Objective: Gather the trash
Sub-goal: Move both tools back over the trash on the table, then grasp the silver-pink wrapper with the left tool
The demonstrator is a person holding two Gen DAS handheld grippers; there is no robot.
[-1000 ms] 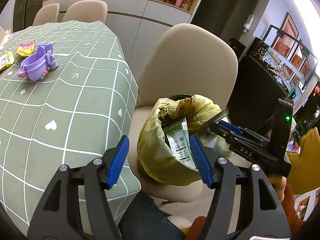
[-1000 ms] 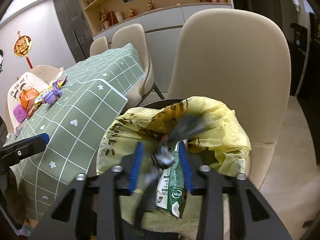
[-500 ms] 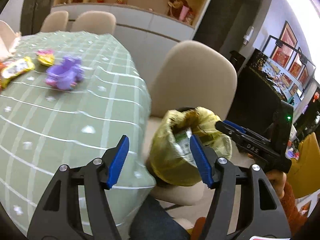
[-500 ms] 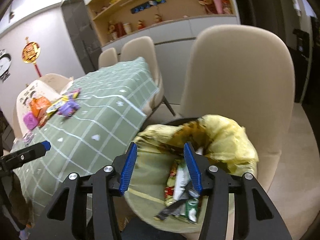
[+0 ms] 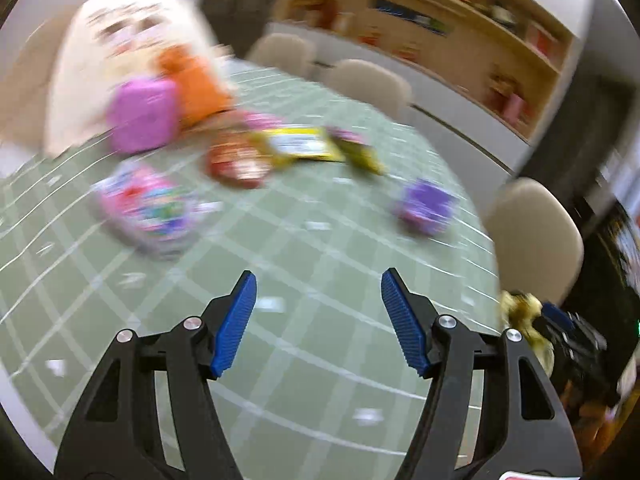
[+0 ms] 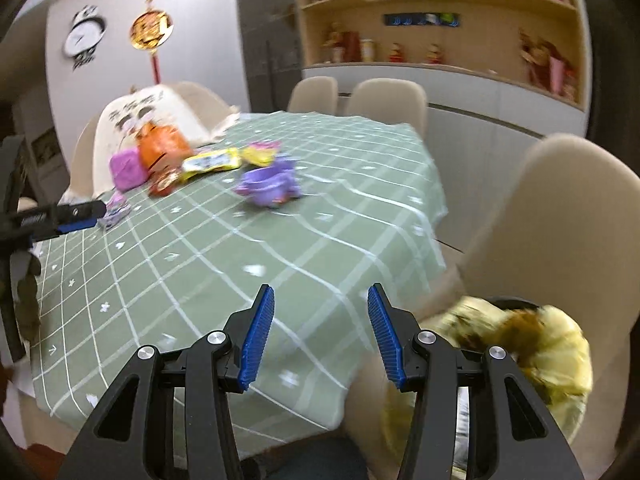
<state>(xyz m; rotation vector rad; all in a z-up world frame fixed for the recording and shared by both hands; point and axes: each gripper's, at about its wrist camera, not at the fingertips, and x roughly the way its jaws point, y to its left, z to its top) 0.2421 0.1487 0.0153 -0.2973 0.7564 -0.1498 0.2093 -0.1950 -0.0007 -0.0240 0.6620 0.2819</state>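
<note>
Both wrist views angled down over one shared green-checked table.

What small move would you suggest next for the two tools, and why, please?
Probably reach the left tool toward the yellow wrapper on the green tablecloth: both it and the right tool are open and empty, and wrappers lie there, away from the yellow bin bag.

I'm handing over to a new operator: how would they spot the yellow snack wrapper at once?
Start at the green checked tablecloth, then go to the cluster of bright items at its far left end. The yellow snack wrapper lies flat there, between the orange box and the purple toy. It is the only long yellow packet with a white label.
</note>
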